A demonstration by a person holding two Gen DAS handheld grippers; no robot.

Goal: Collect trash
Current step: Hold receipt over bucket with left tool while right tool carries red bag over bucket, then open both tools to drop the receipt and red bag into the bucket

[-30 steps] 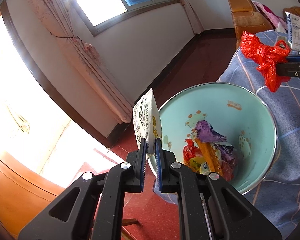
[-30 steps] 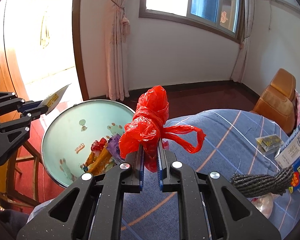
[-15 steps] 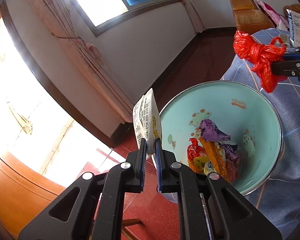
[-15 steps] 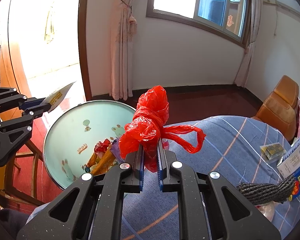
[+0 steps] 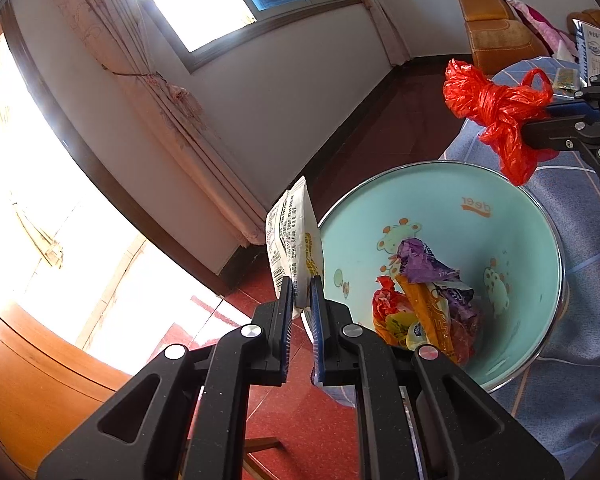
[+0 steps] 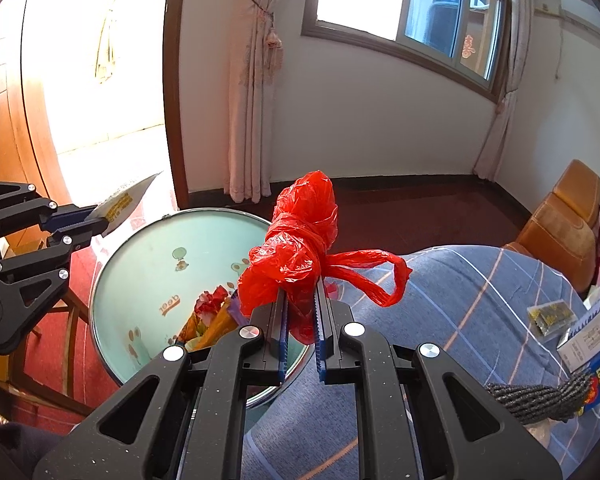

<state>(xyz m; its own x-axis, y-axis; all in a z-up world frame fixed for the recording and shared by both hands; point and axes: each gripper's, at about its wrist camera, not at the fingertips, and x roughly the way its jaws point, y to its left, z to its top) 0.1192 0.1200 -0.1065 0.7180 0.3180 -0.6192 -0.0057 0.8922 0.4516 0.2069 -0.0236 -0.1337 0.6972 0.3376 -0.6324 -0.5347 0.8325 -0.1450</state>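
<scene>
Left wrist view: the left gripper (image 5: 302, 292), angled downward, pinches an upright white snack packet (image 5: 294, 236) just outside the basin (image 5: 500, 188) rim at nine o'clock. The right gripper (image 6: 302, 296), tilted down likewise, clamps a knotted red plastic bag (image 6: 296, 248) above the rim at two o'clock.

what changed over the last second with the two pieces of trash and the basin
Little changed. The right gripper carried the red plastic bag slightly up and away from the table toward the basin. The left gripper kept the white snack packet clamped beside the basin rim. Nothing was let go, and the wrappers in the basin lie as before.
</scene>
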